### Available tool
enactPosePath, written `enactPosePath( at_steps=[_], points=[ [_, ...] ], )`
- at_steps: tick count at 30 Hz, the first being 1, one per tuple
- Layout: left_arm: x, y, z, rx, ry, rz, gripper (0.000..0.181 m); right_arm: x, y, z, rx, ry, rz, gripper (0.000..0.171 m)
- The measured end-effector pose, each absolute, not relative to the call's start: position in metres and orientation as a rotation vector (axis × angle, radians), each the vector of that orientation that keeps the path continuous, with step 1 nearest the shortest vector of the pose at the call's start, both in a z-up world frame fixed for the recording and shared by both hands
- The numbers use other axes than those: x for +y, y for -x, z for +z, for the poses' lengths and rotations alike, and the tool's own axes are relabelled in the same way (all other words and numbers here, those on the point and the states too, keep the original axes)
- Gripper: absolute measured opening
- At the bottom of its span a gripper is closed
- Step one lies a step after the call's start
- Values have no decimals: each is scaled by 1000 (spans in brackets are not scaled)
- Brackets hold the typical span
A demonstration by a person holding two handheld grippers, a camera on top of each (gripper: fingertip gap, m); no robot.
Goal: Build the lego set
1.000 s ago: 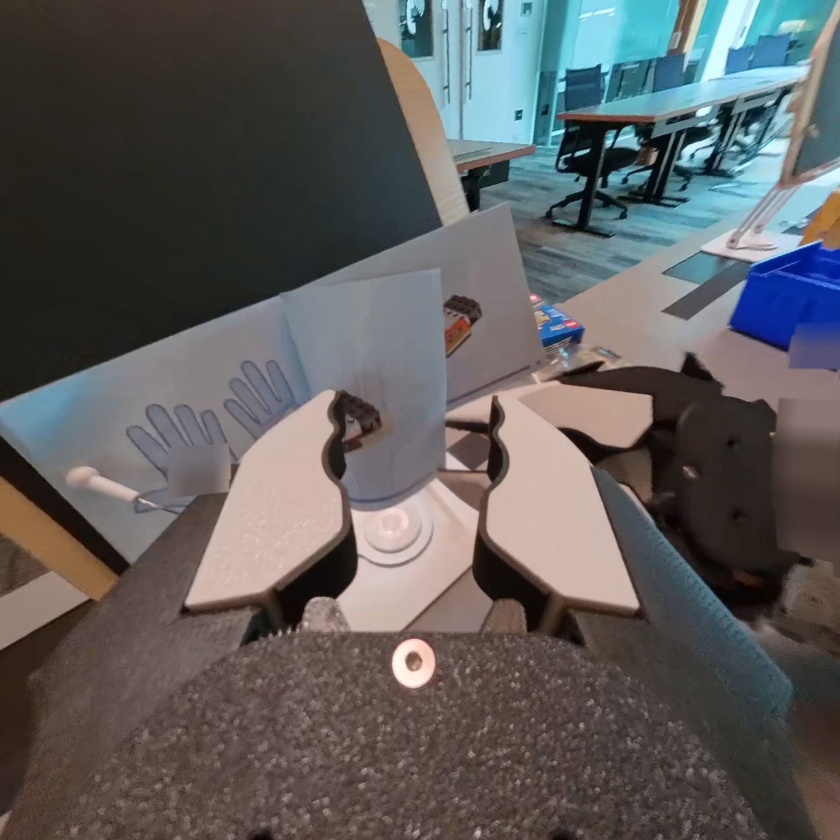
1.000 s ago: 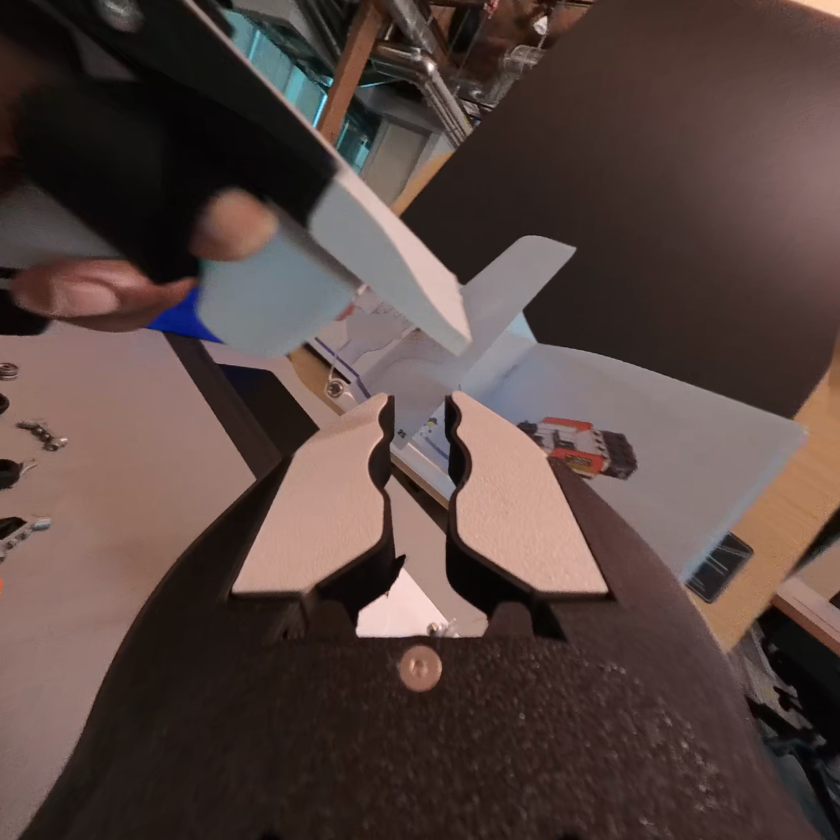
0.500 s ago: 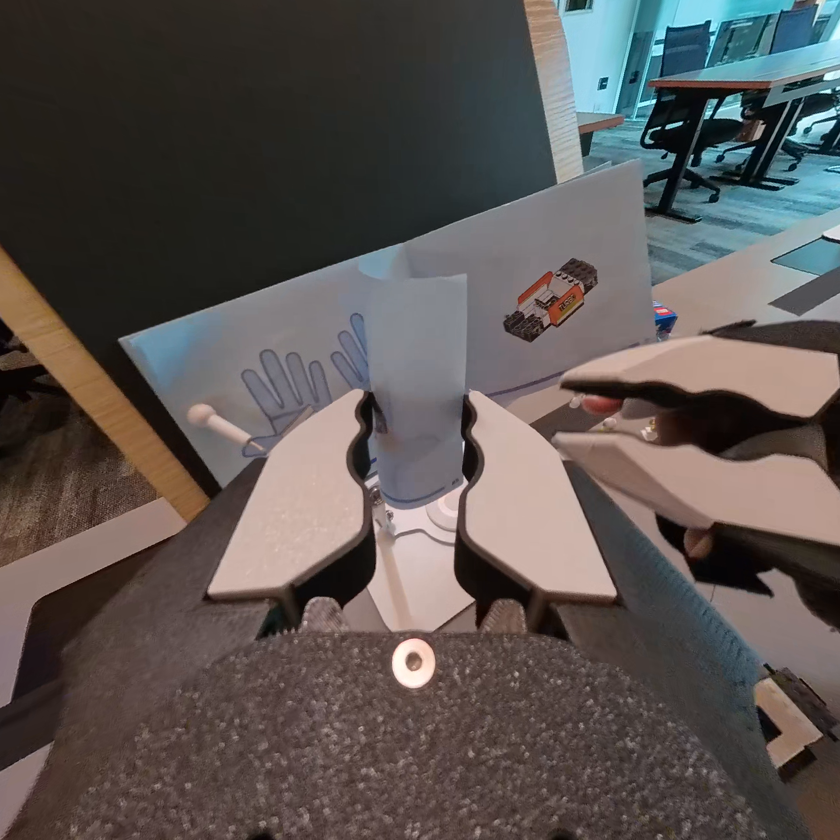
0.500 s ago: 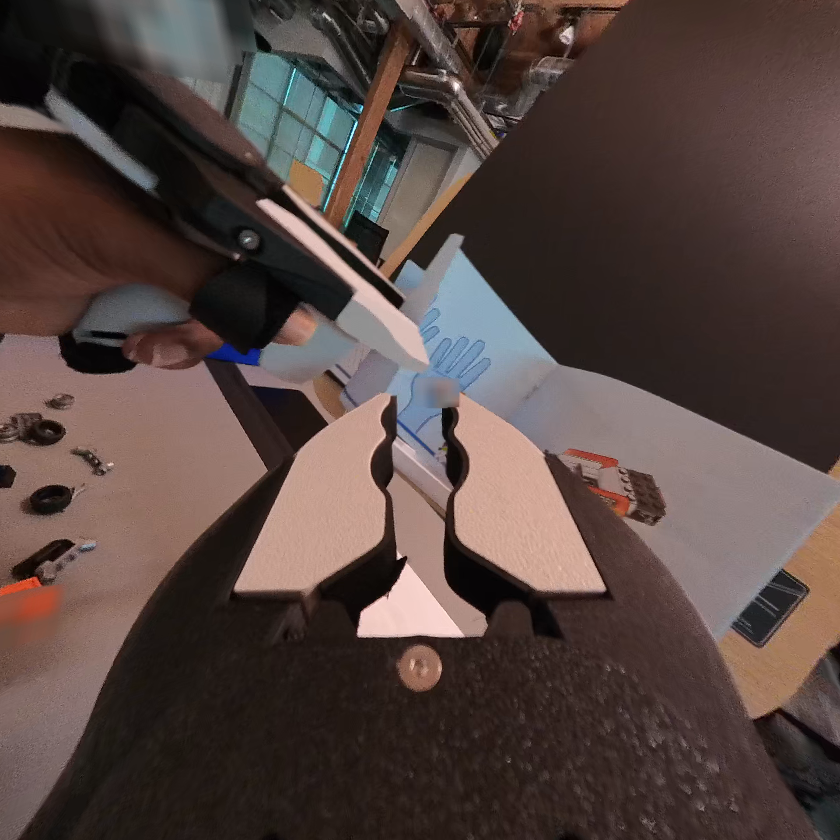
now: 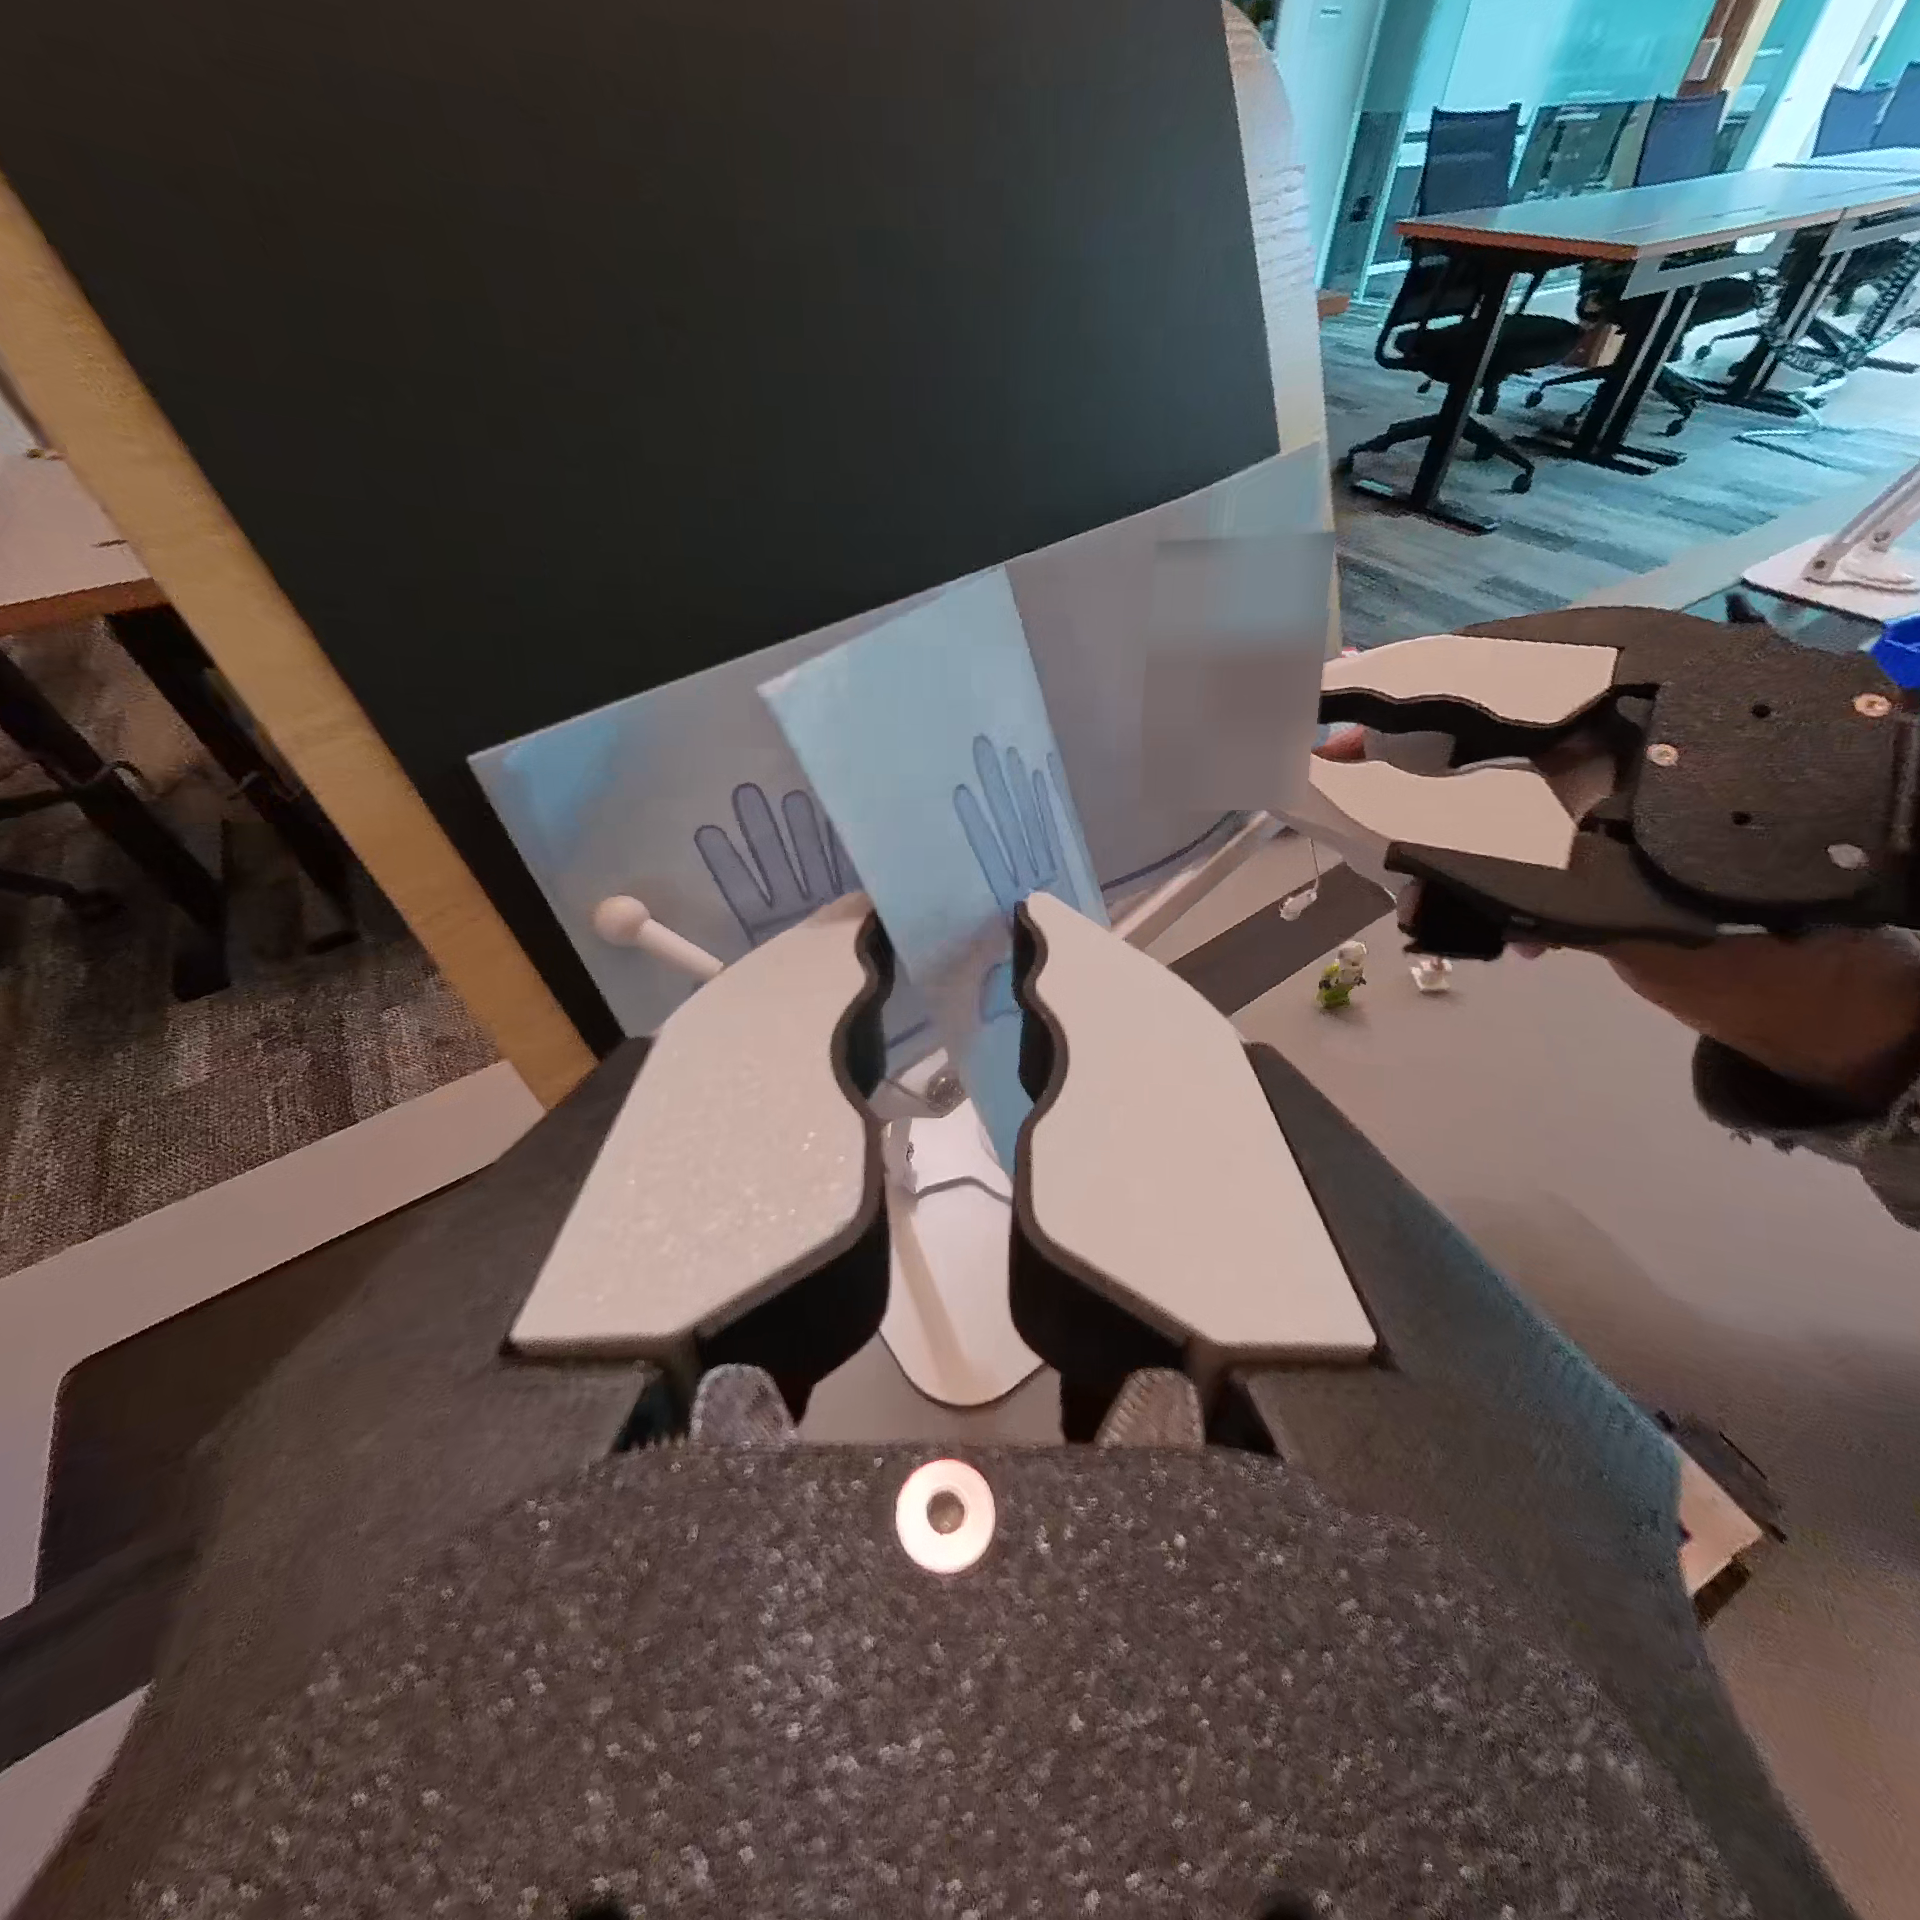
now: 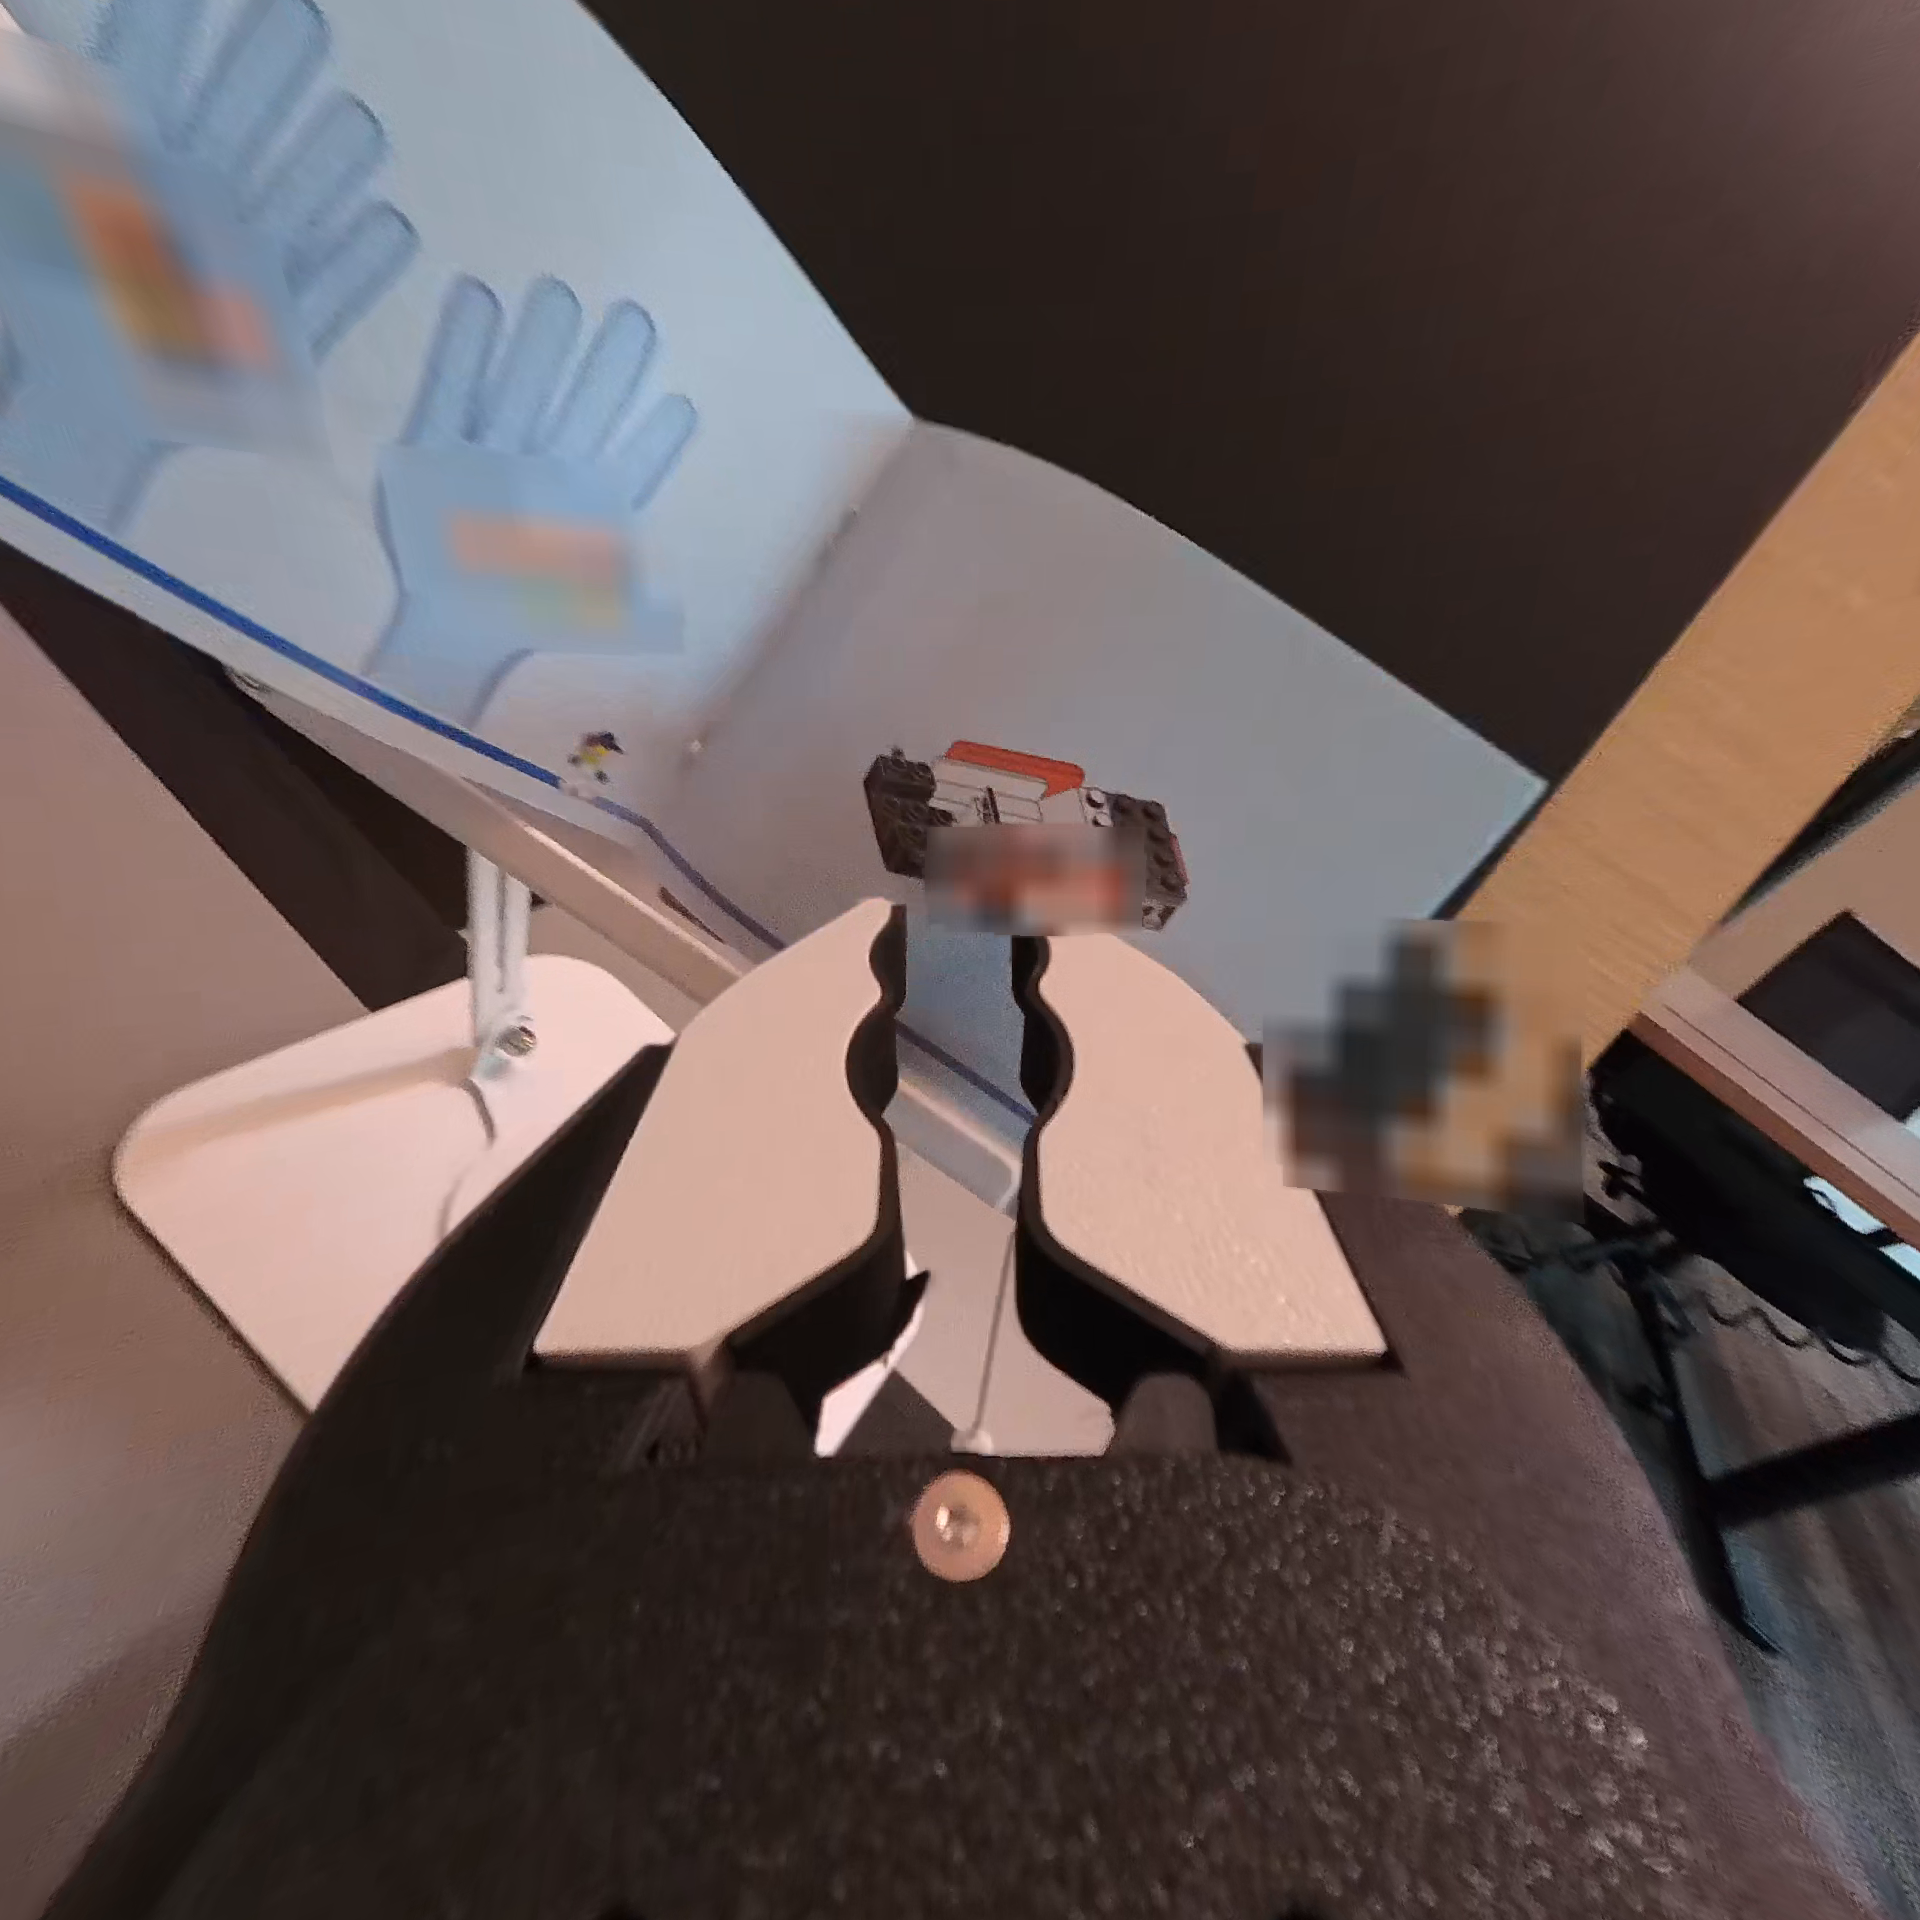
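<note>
Two handheld grippers work at an open instruction booklet propped on a white stand on a grey table, with a dark panel behind it.

In the left wrist view, the left gripper fills the lower centre of the frame. Its two pale fingers stand a narrow gap apart, and a light blue page printed with hand outlines rises on edge through that gap. Whether the fingers actually pinch the page cannot be told. At the right edge of the frame, the right gripper comes in sideways, held by a person's hand, with its fingertips at the right edge of the booklet; its fingers are slightly parted. Two tiny lego pieces lie on the table below it: a yellow-green figure and a small white piece just beside it.

In the right wrist view, the right gripper sits in the lower centre, its fingers narrowly apart with nothing between them. Just beyond their tips, the booklet's right page shows a printed picture of a black, white and orange lego vehicle. The left page, toward the upper left of the frame, shows the blue hand outlines, blurred.

Office desks and chairs stand in the upper right of the left wrist view.
</note>
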State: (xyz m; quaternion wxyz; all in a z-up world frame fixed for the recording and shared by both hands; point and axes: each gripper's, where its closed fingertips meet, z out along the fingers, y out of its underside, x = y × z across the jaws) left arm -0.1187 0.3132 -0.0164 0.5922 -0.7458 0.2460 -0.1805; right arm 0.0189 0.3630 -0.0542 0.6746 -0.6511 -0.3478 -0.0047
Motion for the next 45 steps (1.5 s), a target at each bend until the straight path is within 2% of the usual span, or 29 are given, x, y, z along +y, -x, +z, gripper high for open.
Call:
enactPosePath(
  at_steps=[4, 8, 15, 18, 20, 25, 30, 38, 45],
  points=[
    [313, 125, -16, 598, 1749, -459, 6, 369, -21, -56, -802, 1518, -90, 19],
    [316, 127, -18, 589, 1766, -518, 4, 361, 4, -39, -850, 1481, -39, 19],
    [311, 115, -6, 616, 1729, -604, 11, 341, 73, -18, -1006, 1401, 220, 20],
    [292, 110, 17, 636, 1626, -723, 21, 354, 79, -24, -996, 1428, 254, 21],
    [287, 124, 27, 589, 1587, -735, 22, 360, 77, -26, -975, 1429, 271, 21],
    [316, 182, -11, 295, 1765, -704, 19, 364, 71, -29, -956, 1430, 264, 21],
    [331, 178, -47, 248, 1867, -668, 6, 364, 73, -29, -940, 1426, 314, 21],
    [331, 174, -24, 256, 1755, -685, 13, 355, 61, -21, -886, 1381, 533, 22],
    [333, 167, -43, 266, 1832, -718, 14, 350, 47, -5, -782, 1337, 730, 21]
  ],
)
